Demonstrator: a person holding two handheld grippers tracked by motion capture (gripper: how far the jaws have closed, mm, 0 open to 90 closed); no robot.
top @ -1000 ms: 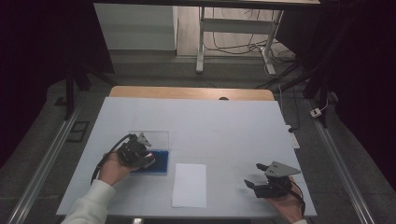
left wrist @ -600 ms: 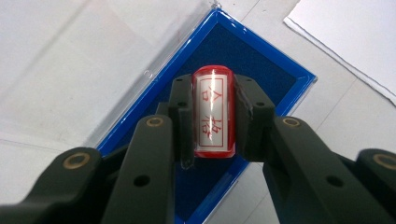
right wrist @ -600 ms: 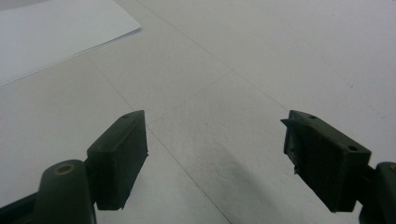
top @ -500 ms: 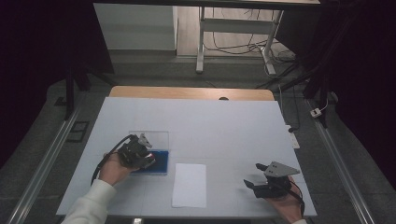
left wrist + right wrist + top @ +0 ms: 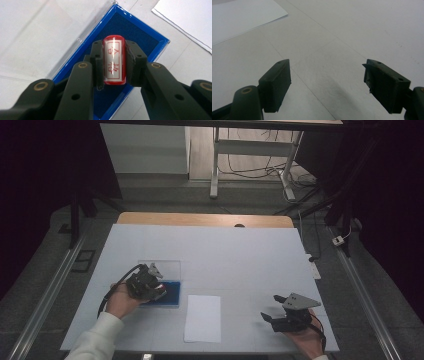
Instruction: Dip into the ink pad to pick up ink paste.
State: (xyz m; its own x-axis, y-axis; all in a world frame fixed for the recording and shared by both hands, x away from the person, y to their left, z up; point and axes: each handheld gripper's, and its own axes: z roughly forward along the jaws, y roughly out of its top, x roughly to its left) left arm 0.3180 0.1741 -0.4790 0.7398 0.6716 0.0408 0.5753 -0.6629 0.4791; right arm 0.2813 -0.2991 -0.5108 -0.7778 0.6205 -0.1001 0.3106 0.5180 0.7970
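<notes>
Red stamp [image 5: 114,60] with red characters on its white face sits clamped between the pads of the left gripper [image 5: 113,61], directly over the blue ink pad [image 5: 140,35] at the centre of the left gripper view. Lower left in the high view, that gripper [image 5: 150,285] hangs over the pad [image 5: 167,295], beside the white paper sheet [image 5: 202,318]; the right gripper [image 5: 280,312], lower right, rests on the white table [image 5: 240,255] with jaws spread wide and empty

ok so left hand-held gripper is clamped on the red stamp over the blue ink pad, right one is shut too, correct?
No: the right hand-held gripper is open, jaws wide apart over bare table, per the right gripper view. The left hand-held gripper does clamp the red stamp over the blue ink pad.
</notes>
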